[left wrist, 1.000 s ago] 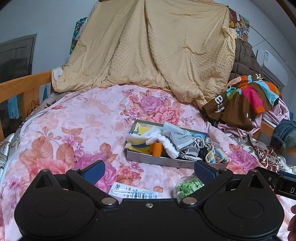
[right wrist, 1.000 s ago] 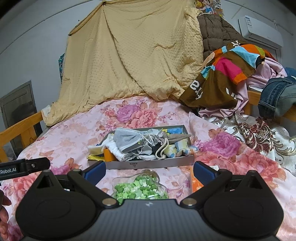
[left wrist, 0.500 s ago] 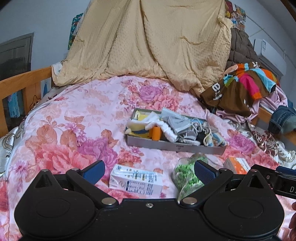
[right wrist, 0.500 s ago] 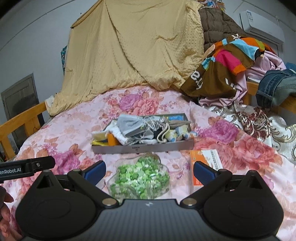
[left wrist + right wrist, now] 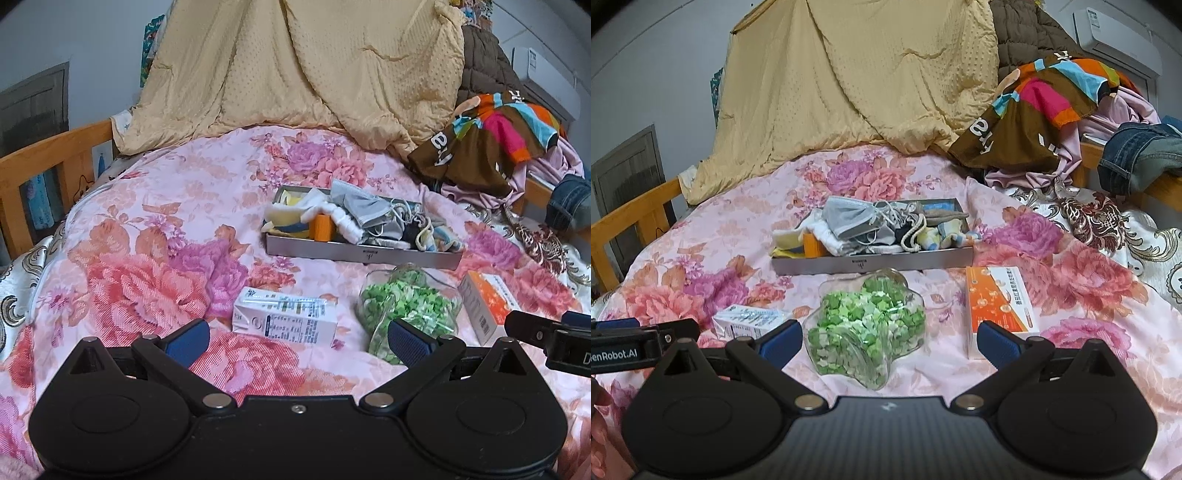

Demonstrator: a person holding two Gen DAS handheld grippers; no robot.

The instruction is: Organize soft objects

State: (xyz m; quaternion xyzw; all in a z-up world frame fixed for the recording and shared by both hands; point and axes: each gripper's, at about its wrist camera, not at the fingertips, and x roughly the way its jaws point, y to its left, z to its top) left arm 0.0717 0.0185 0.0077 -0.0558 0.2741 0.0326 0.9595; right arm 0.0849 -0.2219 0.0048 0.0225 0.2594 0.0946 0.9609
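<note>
Both the left tongs point(image 5: 297, 338) and right tongs point(image 5: 890, 336) gape wide, holding nothing. The shallow grey metal tray point(image 5: 871, 261) heaped with masks and socks sits centre-frame, straight ahead of the right tongs, its long side crosswise; I judge the right nearer.

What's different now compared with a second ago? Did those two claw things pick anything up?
Nothing was picked up. Both grippers drew back toward the person, so more of the bed shows: the white carton, the clear jar of green bits and the orange box have come fully into view. The left gripper and right gripper stay open and empty. The grey tray of soft things has not moved.
</note>
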